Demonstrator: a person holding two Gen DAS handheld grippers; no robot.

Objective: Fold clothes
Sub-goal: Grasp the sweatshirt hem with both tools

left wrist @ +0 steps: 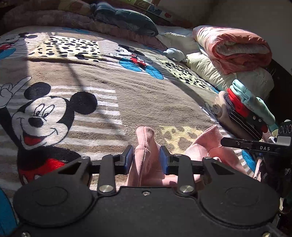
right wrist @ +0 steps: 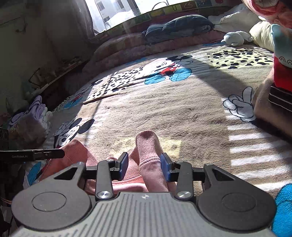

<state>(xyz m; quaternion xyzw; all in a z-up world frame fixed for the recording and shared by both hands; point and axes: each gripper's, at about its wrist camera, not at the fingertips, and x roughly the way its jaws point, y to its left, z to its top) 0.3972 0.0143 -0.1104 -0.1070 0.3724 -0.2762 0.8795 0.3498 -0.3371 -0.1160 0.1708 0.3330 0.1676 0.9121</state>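
Both your left tongs (left wrist: 147,158) and right tongs (right wrist: 144,165) clamp the pink garment (left wrist: 144,145); uneven pulling could slip its ribbed cuffs free.

Both views sit low over the near edge of the bed, looking forward along their own fingers across the cartoon-mouse blanket (left wrist: 113,87) toward its far edge. The left wrist view angles toward the right edge's folded stack (left wrist: 244,109); the right wrist view angles toward the window (right wrist: 116,12). Both share the dark pillow (left wrist: 126,20).
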